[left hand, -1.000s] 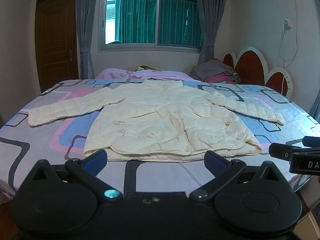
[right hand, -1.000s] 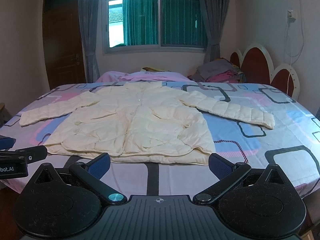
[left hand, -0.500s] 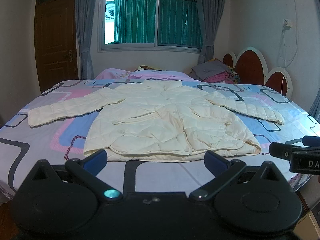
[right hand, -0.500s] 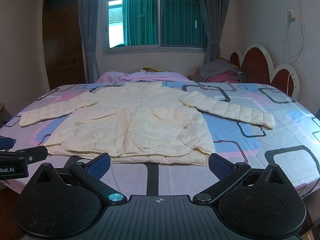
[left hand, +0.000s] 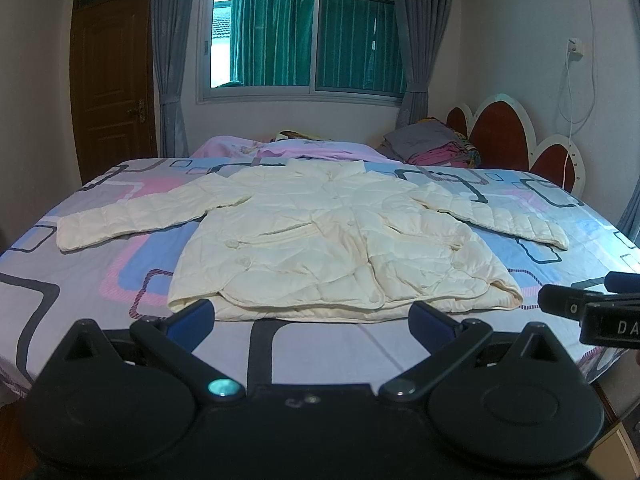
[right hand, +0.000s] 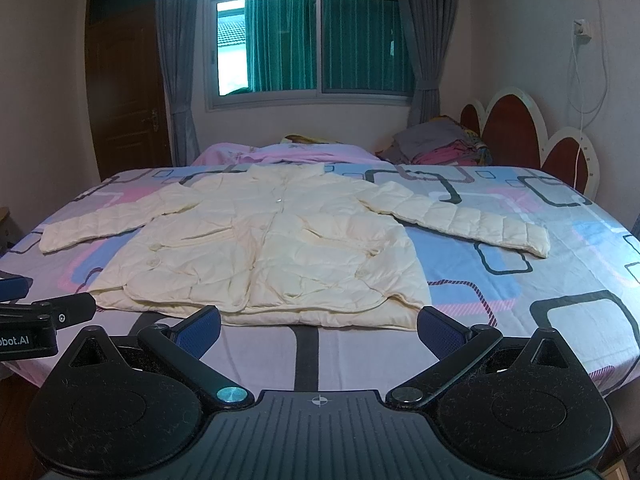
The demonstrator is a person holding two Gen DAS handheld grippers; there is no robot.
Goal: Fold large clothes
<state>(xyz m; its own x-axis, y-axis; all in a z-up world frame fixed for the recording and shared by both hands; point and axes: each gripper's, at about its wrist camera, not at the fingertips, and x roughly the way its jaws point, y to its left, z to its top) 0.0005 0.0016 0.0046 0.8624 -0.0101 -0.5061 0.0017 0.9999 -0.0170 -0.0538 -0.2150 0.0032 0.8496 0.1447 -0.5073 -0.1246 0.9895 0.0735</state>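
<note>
A cream quilted jacket (left hand: pixel 328 240) (right hand: pixel 264 248) lies flat on the bed, front up, both sleeves spread out to the sides. Its hem faces me. My left gripper (left hand: pixel 312 316) hovers open just short of the hem, nothing between its blue-padded fingers. My right gripper (right hand: pixel 318 326) is likewise open and empty, near the bed's front edge below the hem. The right gripper's side shows at the right edge of the left wrist view, and the left gripper's side at the left edge of the right wrist view.
The bed (left hand: pixel 80 280) has a sheet with pink, blue and grey squares. A pile of folded clothes (left hand: pixel 432 148) and a pink blanket (left hand: pixel 304 148) lie at the far side. A red headboard (left hand: pixel 516 136) stands on the right, a wooden door (left hand: pixel 112 88) on the left.
</note>
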